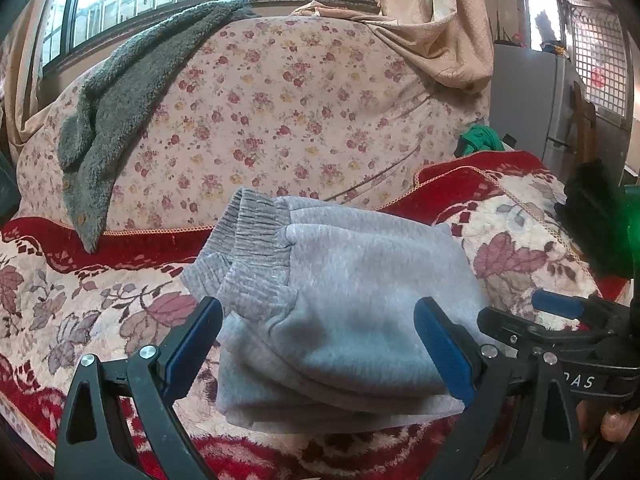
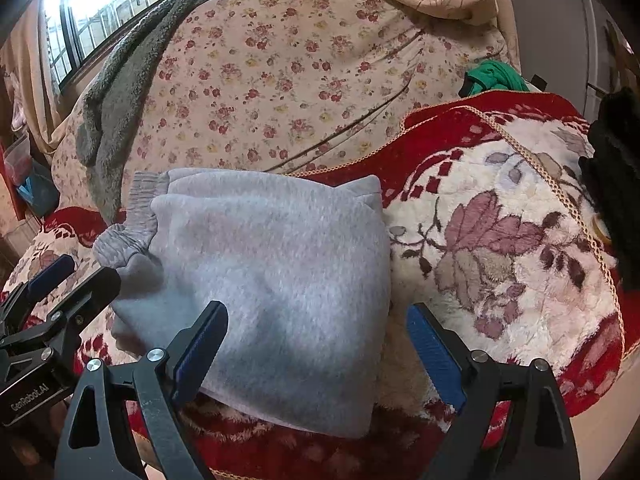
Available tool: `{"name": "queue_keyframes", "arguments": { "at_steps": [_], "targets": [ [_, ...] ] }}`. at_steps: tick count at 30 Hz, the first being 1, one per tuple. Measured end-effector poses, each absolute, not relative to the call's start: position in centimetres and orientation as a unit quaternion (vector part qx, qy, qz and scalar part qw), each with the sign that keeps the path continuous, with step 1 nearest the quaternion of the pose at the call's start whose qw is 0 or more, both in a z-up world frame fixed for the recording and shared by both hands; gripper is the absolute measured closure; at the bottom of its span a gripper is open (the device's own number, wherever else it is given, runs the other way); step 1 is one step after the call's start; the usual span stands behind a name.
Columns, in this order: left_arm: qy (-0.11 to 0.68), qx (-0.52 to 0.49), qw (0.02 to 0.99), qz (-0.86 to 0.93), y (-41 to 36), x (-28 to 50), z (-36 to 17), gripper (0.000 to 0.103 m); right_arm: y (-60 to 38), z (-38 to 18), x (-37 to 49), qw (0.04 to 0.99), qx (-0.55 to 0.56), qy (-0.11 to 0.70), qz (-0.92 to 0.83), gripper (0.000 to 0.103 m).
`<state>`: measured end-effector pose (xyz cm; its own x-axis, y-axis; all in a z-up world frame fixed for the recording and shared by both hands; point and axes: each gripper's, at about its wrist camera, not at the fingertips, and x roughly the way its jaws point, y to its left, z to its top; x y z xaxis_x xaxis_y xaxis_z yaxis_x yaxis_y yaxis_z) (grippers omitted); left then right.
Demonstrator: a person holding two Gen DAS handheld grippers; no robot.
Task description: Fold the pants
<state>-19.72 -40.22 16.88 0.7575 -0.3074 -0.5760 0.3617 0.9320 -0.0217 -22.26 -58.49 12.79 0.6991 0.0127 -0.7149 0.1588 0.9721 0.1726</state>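
The grey fleece pants (image 1: 340, 304) lie folded into a thick stack on the red-and-cream floral blanket (image 1: 80, 304), their ribbed cuffs (image 1: 244, 248) at the left end. My left gripper (image 1: 318, 328) is open, its blue pads on either side of the stack's near edge, nothing pinched. In the right wrist view the same pants (image 2: 272, 272) fill the middle. My right gripper (image 2: 318, 332) is open, with its left finger (image 2: 200, 348) over the cloth and its right finger (image 2: 434, 352) over the blanket (image 2: 500, 248). Each gripper shows in the other's view: the right gripper (image 1: 560, 312), the left gripper (image 2: 52, 276).
A flowered quilt (image 1: 280, 112) is heaped behind the pants, with a grey fuzzy garment (image 1: 120, 108) draped over its left side. Green cloth (image 1: 480, 140) and a black item (image 1: 596, 216) lie to the right. Windows and beige curtains (image 1: 440, 20) stand behind.
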Motion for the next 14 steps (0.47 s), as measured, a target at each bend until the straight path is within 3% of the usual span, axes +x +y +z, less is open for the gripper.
{"name": "queue_keyframes", "arguments": {
  "at_steps": [14],
  "targets": [
    [0.304, 0.041, 0.932, -0.195, -39.92, -19.55, 16.49, 0.007, -58.18, 12.68, -22.06, 0.914, 0.112, 0.388, -0.039, 0.009]
  ]
}}
